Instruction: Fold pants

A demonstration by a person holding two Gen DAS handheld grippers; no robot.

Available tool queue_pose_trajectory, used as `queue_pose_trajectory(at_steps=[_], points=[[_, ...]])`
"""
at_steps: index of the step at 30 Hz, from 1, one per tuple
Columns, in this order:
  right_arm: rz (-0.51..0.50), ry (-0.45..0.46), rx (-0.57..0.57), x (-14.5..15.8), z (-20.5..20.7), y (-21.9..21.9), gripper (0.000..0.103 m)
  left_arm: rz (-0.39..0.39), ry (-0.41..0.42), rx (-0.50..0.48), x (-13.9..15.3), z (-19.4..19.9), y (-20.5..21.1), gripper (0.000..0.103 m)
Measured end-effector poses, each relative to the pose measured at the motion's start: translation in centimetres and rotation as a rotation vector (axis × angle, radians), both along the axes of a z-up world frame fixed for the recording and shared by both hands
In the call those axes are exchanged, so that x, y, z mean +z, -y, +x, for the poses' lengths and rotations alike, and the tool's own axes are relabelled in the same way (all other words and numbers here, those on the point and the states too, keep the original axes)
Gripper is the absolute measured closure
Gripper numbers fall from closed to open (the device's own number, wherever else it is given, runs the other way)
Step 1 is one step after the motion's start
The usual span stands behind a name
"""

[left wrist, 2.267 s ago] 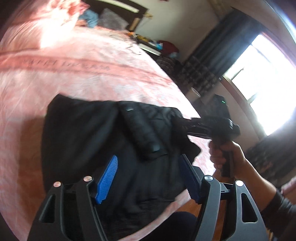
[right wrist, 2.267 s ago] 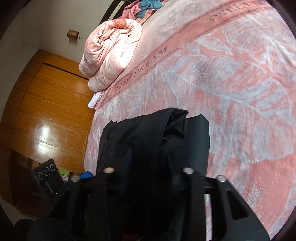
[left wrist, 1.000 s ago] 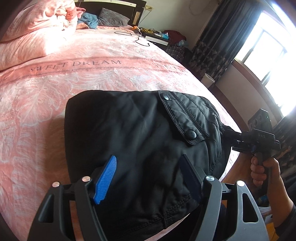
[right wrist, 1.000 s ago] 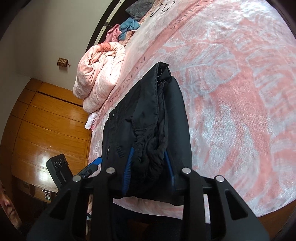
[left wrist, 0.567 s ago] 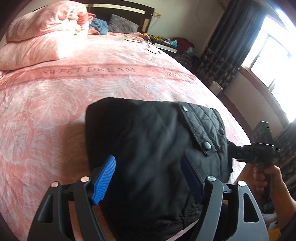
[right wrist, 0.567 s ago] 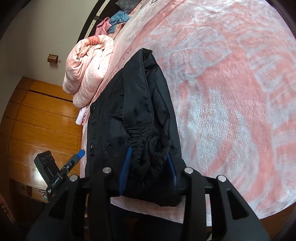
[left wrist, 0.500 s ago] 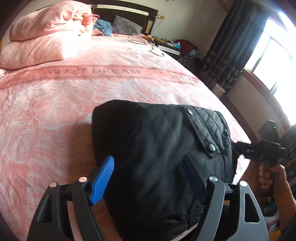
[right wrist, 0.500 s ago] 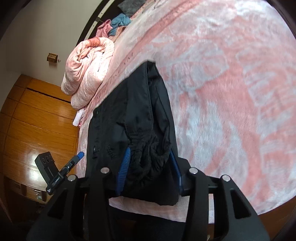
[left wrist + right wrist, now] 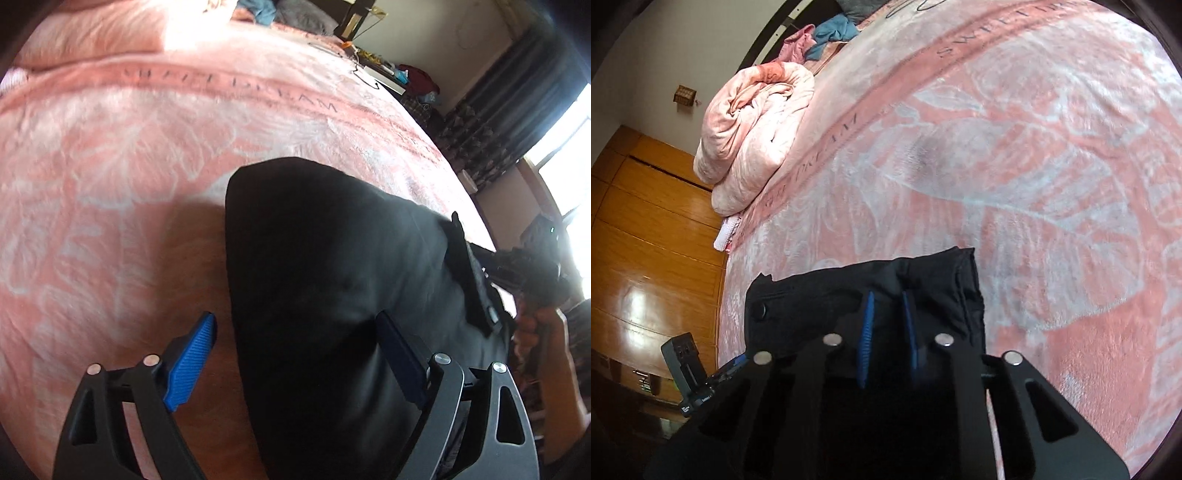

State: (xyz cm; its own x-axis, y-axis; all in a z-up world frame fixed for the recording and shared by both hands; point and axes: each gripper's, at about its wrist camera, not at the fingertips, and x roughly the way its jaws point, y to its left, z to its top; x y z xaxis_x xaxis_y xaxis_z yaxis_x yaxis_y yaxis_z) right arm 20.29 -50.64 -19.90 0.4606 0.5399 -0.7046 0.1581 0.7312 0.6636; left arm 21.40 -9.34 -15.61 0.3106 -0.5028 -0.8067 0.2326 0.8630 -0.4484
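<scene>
black pants (image 9: 332, 280) lie folded across bedspread (image 9: 110, 147), long axis toward headboard.

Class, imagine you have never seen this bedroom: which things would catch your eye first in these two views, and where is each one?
The folded black pants lie near the bed's edge on the pink leaf-patterned bedspread. The right tool, its blue pads nearly together, sits over the pants' edge, while the left tool is wide open above them. A rolled pink quilt sits on the bed's far side.
</scene>
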Motion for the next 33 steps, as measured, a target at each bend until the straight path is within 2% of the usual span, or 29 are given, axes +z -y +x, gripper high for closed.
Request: queue_pose_trajectory(at_steps=[2,3,4,8,12,14,16,18,19,20,21,24,28,30,33], points=[[0.012,0.057,-0.021,2.2,-2.1,0.5,0.074,-0.020,-0.015,0.019,0.4,0.2,-0.8,0.016],[0.005,0.083,-0.028,3.2,-3.1,0.4,0.058,-0.032,-0.010,0.024,0.7,0.1,-1.3,0.016],[0.005,0.111,-0.024,4.4,-4.7,0.3,0.054,-0.060,-0.003,0.024,1.2,-0.2,-1.9,0.016],[0.052,0.172,0.030,6.4,-10.9,-1.1,0.054,-0.184,-0.022,0.025,1.5,-1.3,-3.9,0.012],[0.039,0.098,0.059,3.5,-13.2,-3.4,0.054,-0.248,-0.087,0.039,-0.2,-1.7,-4.1,0.012],[0.053,0.073,0.019,2.0,-13.5,-2.9,0.070,-0.263,-0.127,0.042,-1.2,-1.4,-3.9,0.012],[0.085,0.059,-0.013,1.5,-13.9,-2.2,0.075,-0.262,-0.157,0.046,-2.1,-1.4,-3.5,0.013],[0.116,0.060,-0.028,2.5,-14.5,-1.7,0.063,-0.274,-0.164,0.050,-2.4,-1.4,-3.4,0.013],[0.121,0.071,-0.034,3.3,-14.8,-1.3,0.040,-0.294,-0.165,0.053,-2.3,-1.4,-3.7,0.013],[0.114,0.080,-0.039,4.1,-15.1,-0.9,0.029,-0.315,-0.164,0.055,-2.1,-1.4,-4.0,0.012],[0.096,0.080,-0.047,4.9,-15.3,-0.4,0.009,-0.338,-0.164,0.055,-1.9,-1.4,-4.4,0.012],[0.123,0.019,-0.062,4.9,-15.1,1.5,0.006,-0.413,-0.180,0.054,-1.5,-0.7,-5.6,0.010],[0.192,-0.096,-0.072,2.3,-14.1,3.4,0.003,-0.523,-0.251,0.041,-2.1,1.0,-6.6,0.007],[0.209,-0.148,-0.074,0.8,-13.3,3.9,0.003,-0.550,-0.286,0.027,-2.7,1.9,-6.7,0.007],[0.214,-0.181,-0.038,-0.8,-12.0,3.9,0.003,-0.550,-0.328,0.008,-3.7,3.3,-6.5,0.006]])
